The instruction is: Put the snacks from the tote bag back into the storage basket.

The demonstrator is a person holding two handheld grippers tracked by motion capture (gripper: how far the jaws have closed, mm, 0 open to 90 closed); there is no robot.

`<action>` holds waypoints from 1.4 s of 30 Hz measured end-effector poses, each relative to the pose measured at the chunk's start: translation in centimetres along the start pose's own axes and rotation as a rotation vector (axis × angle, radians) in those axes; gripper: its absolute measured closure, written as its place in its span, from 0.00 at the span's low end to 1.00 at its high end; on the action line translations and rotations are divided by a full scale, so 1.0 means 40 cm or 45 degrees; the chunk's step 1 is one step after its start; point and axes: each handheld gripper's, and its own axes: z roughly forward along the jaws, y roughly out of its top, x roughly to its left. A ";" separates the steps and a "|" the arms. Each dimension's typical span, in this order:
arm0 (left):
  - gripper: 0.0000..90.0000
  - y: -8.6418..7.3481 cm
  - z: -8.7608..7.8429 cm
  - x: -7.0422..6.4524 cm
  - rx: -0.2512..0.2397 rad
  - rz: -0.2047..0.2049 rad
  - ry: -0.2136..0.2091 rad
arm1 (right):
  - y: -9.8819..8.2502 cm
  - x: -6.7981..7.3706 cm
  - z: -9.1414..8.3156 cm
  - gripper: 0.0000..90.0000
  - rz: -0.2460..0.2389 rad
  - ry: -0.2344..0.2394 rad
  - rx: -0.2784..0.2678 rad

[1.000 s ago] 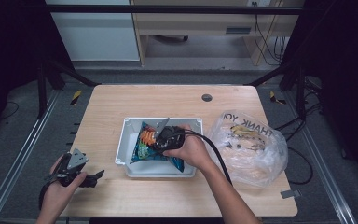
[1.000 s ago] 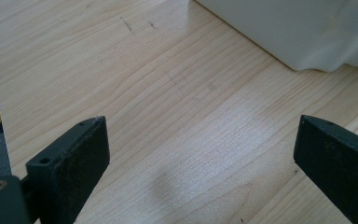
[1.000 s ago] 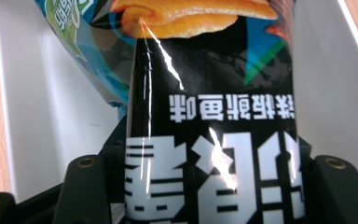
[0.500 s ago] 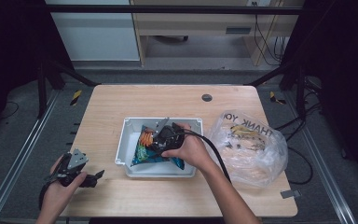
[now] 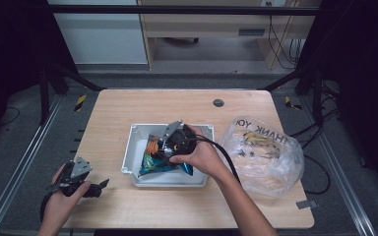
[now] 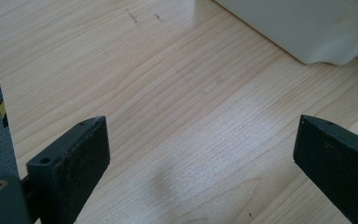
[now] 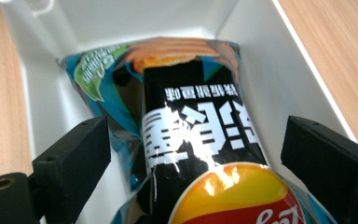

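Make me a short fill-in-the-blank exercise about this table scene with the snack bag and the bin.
1. The snack bag lies inside the white ____.
2. The right hand-held gripper has just been opening; its jaws stand ____ on either side of the snack bag.
3. The clear plastic bag lies on the bin's ____ side in the high view.
4. The left hand-held gripper hovers over bare ____.

Missing words: bin; open; right; wood

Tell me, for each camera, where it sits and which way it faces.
High view: above the person's side, facing forward and down on the table; both forearms show.
Left gripper view: on the left claw, facing the bare tabletop; its open jaws show.
Right gripper view: on the right claw, facing into the bin; its jaws, just opened, flank the chip bag.
Shared: high and right gripper views both show bin and bag.
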 end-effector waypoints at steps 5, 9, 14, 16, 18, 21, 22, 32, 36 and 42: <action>0.04 0.000 0.001 0.000 -0.008 -0.011 0.004 | 0.006 0.000 -0.015 0.10 0.033 -0.005 -0.038; 0.04 0.000 -0.002 0.000 -0.008 -0.011 0.006 | 0.010 -0.001 -0.029 0.10 0.059 -0.017 -0.077; 0.03 -0.001 -0.002 0.002 -0.004 -0.009 0.007 | 0.015 0.003 -0.053 0.09 0.084 -0.038 -0.103; 0.04 0.000 -0.001 0.001 -0.002 -0.010 0.006 | 0.015 0.006 -0.063 0.09 0.086 -0.052 -0.108; 0.04 0.000 0.000 0.000 -0.002 -0.007 0.008 | 0.014 0.009 -0.071 0.08 0.098 -0.076 -0.103; 0.04 -0.001 0.000 0.001 0.000 -0.010 0.011 | 0.013 0.010 -0.085 0.08 0.109 -0.094 -0.125; 0.04 -0.001 0.000 0.001 0.001 -0.011 0.011 | 0.013 0.010 -0.090 0.08 0.112 -0.096 -0.132; 0.04 -0.001 -0.006 -0.003 -0.011 -0.006 0.004 | -0.004 0.032 -0.138 0.08 0.149 -0.159 -0.169; 0.04 -0.001 -0.005 -0.004 -0.006 0.005 0.004 | -0.008 0.038 -0.164 0.08 0.160 -0.188 -0.189; 0.03 -0.002 -0.005 -0.002 0.000 -0.004 0.011 | -0.022 0.044 -0.211 0.08 0.195 -0.268 -0.224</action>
